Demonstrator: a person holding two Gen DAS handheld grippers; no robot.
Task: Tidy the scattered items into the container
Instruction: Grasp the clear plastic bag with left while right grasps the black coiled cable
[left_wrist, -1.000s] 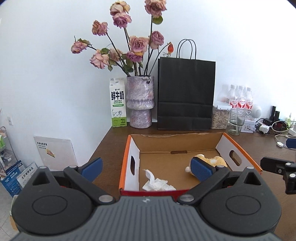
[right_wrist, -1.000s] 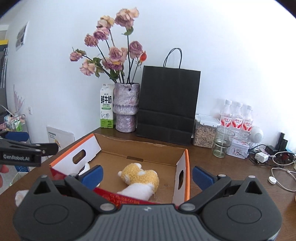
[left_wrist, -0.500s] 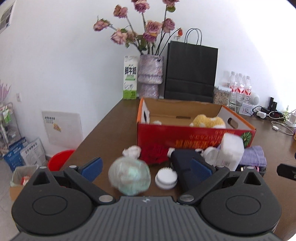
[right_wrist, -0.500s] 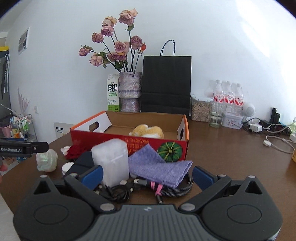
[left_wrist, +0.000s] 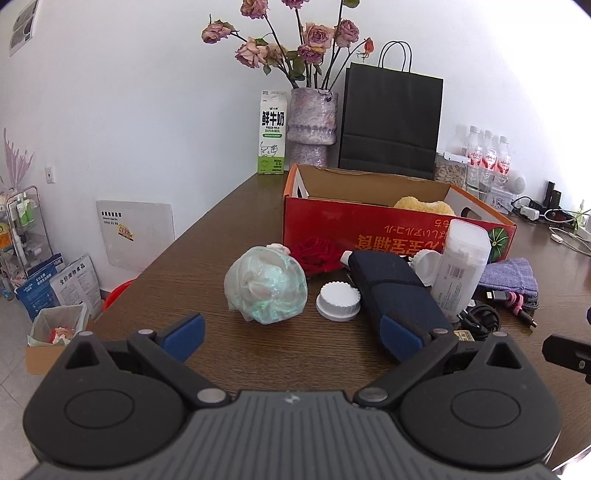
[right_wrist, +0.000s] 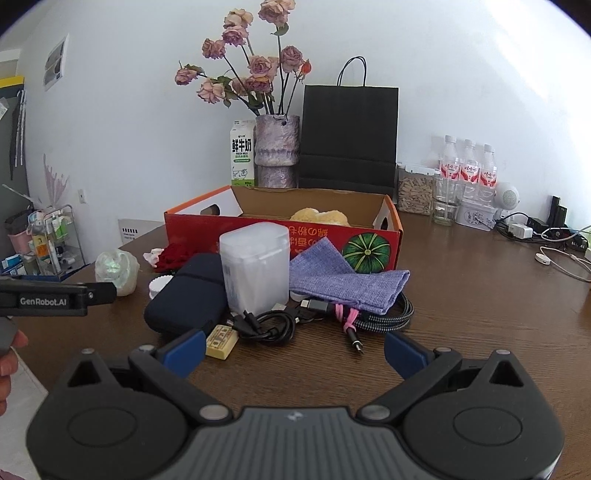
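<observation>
A red cardboard box (left_wrist: 384, 229) (right_wrist: 332, 236) stands open on the brown table with a yellow plush toy (left_wrist: 423, 205) (right_wrist: 319, 216) inside. In front of it lie a crumpled plastic bag (left_wrist: 266, 284) (right_wrist: 116, 271), a red fabric rose (left_wrist: 317, 254), a white lid (left_wrist: 338, 301), a dark blue case (left_wrist: 391, 284) (right_wrist: 188, 295), a white translucent container (left_wrist: 461, 269) (right_wrist: 255, 267), a purple cloth (right_wrist: 340, 277), black cables (right_wrist: 273, 325) and a small yellow block (right_wrist: 221, 341). My left gripper (left_wrist: 291, 334) is open near the bag. My right gripper (right_wrist: 293, 350) is open near the cables.
At the back stand a milk carton (left_wrist: 272, 133), a vase of dried roses (left_wrist: 313, 125), a black paper bag (left_wrist: 389, 122), water bottles (right_wrist: 467, 166), a jar of seeds (right_wrist: 414, 192) and a glass. Chargers and cords (right_wrist: 554, 243) lie far right. The table edge runs along the left.
Both grippers have pulled back from over the box toward the table's near side. The scattered items in front of the box have come into view.
</observation>
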